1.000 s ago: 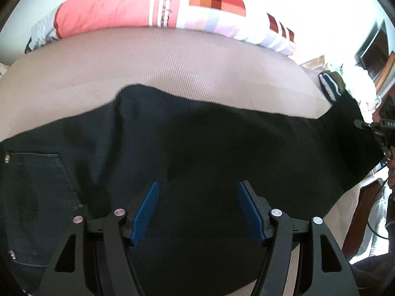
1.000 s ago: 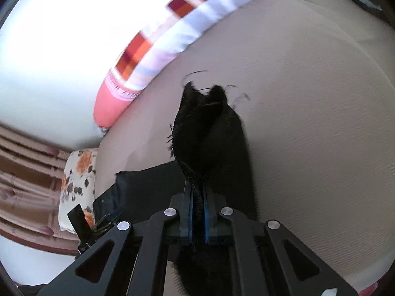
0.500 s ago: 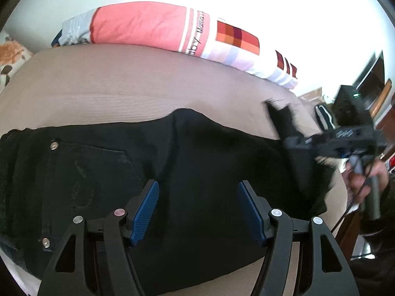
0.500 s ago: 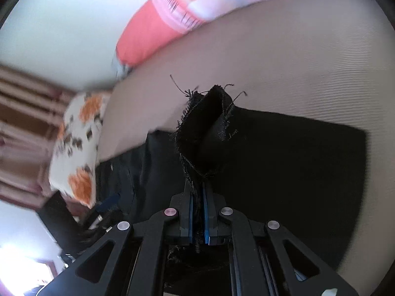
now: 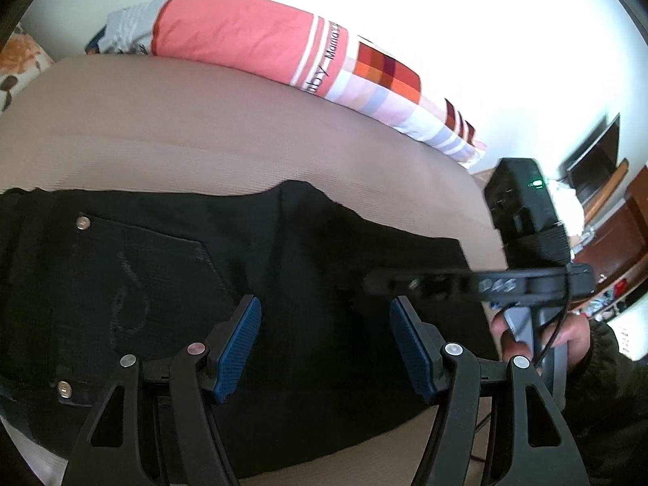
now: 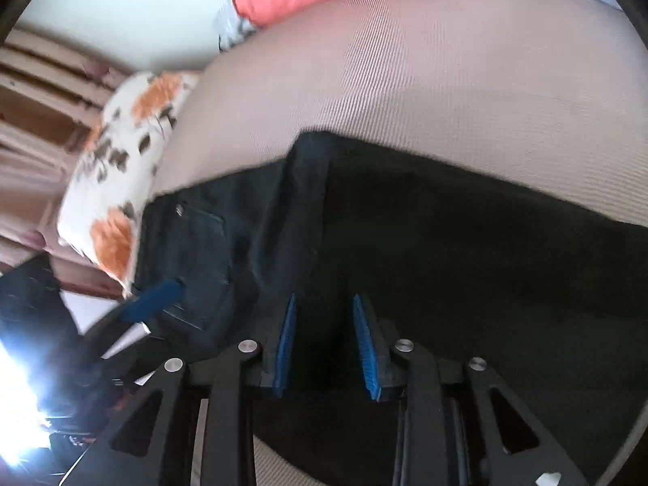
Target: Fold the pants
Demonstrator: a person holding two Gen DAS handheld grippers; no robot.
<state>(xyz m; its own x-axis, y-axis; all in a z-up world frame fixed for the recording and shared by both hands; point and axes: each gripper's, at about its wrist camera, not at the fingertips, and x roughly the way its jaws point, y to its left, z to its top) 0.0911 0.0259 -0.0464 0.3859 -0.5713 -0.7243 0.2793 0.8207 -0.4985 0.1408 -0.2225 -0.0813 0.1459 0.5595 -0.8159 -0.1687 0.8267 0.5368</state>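
Blown-out white wall, motion blur, fisheye warp, corner glare

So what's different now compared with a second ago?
The right gripper carried the leg end of the black pants across toward the waist, laid it over the rest and let go; its jaws now stand open. The left gripper stayed open above the pants. The beige bed and striped pillow are unchanged.

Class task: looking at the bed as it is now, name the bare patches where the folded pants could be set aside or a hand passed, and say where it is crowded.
Free: the wide tan mattress strip between the pants and the striped pillow, and a narrow strip at the near edge below the pants. Crowded: the middle, where the pants lie under the open left gripper and right gripper.
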